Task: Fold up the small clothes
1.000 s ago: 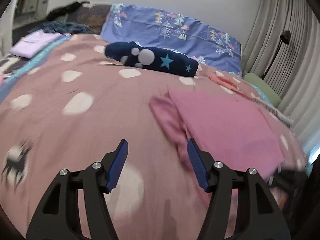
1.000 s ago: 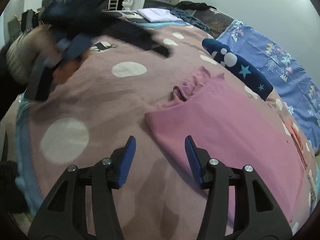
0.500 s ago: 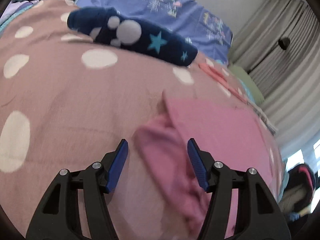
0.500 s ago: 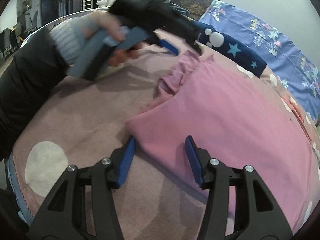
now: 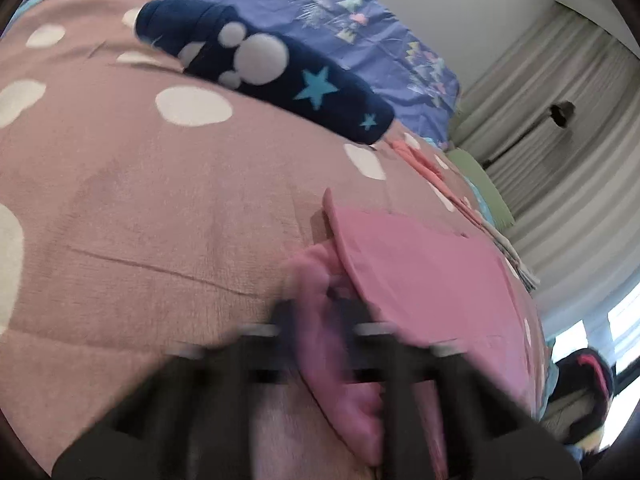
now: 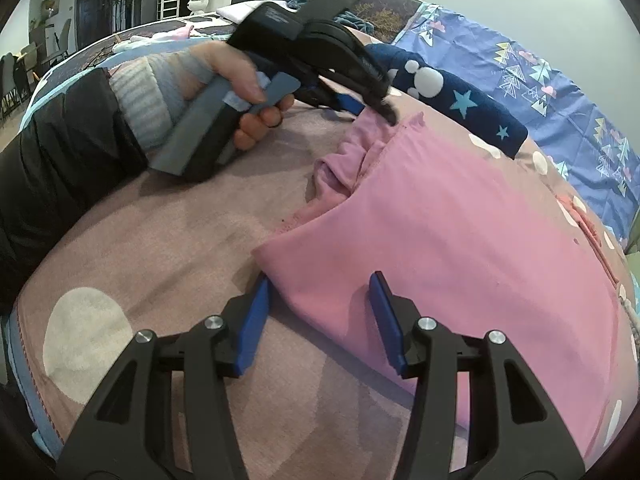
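A pink garment (image 6: 460,216) lies partly folded on the pink spotted bedspread (image 6: 160,248); it also shows in the left wrist view (image 5: 432,276). Its bunched sleeve (image 5: 320,320) runs between the fingers of my left gripper (image 5: 320,320), which is blurred and narrowing around it. In the right wrist view the left gripper (image 6: 374,114) touches the garment's far corner. My right gripper (image 6: 316,312) is open, its fingers astride the garment's near corner.
A dark blue rolled blanket (image 5: 260,68) with white dots and stars lies beyond the garment. A purple patterned pillow (image 5: 340,28) is behind it. Folded orange clothes (image 5: 420,160) lie to the right. Curtains (image 5: 560,140) and a floor lamp stand at the far right.
My left gripper moved forward onto the sleeve and its jaws are closing in. My right gripper advanced until the garment's near corner sits between its open fingers.
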